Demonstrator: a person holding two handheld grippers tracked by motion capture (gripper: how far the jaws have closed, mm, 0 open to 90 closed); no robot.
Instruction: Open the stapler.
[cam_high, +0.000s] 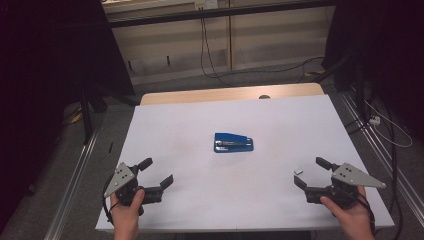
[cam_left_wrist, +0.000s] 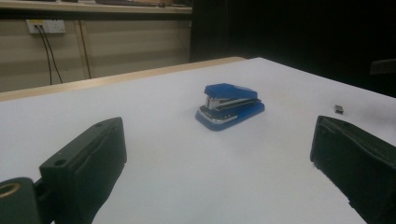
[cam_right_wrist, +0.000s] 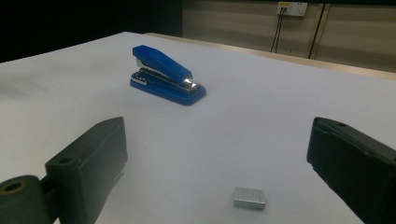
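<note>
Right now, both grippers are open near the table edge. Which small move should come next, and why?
Probably ease the right gripper forward and down over the staple block. It lies flat on the white table just ahead, between the open jaws. The blue stapler sits farther off at the table's middle, still closed, and the left gripper is also open and holds nothing.

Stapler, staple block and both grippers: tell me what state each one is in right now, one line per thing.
blue stapler: closed, resting flat on the white table, untouched.
block of staples: loose on the table, between the right gripper's jaws but not held.
left gripper: jaws open, holding nothing.
right gripper: jaws open, holding nothing.
</note>
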